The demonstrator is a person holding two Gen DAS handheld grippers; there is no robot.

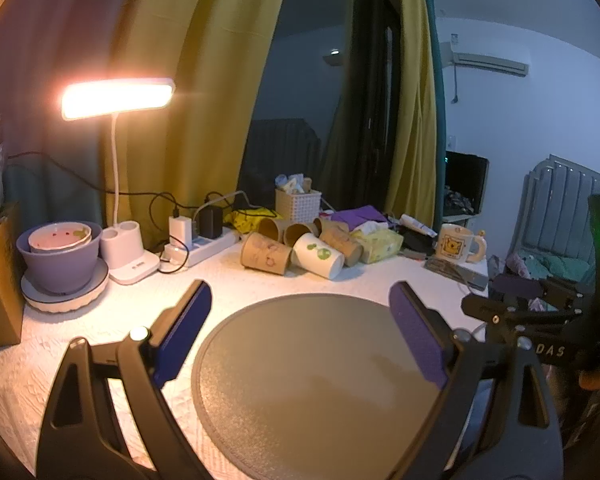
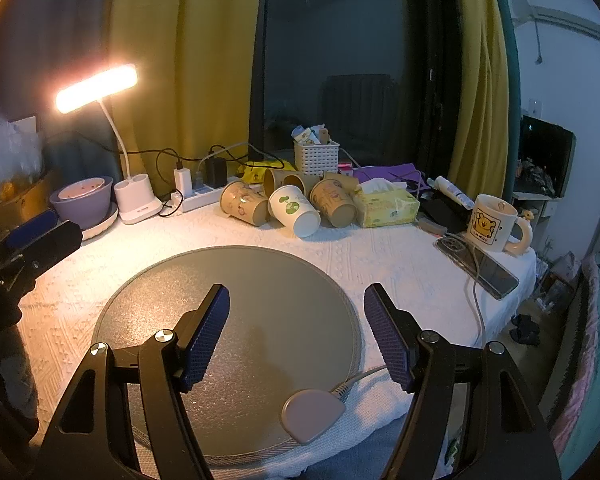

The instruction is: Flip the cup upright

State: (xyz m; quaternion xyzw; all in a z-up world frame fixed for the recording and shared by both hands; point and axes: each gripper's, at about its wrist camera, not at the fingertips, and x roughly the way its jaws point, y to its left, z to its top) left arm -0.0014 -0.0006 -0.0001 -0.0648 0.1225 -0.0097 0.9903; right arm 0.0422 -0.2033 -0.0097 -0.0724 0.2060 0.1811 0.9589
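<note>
Both tongs, left point(image 1: 300, 332) & right point(image 2: 296, 332), spread, empty over my grey mat point(image 2: 260, 292). White cup point(image 2: 294, 211) w/ green print lies sideways among brown cups point(image 2: 244, 203).

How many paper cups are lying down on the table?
6, maybe more hidden: front row brown cup, white cup, brown cup; behind them three brown cups.

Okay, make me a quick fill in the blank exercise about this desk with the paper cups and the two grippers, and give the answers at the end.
1. The white paper cup with green leaves lies on its ____.
2. The jaws of the left gripper and the right gripper are both ____.
3. The yellow bear mug stands ____.
4. The desk lamp is switched ____.

Missing words: side; open; upright; on.
</note>
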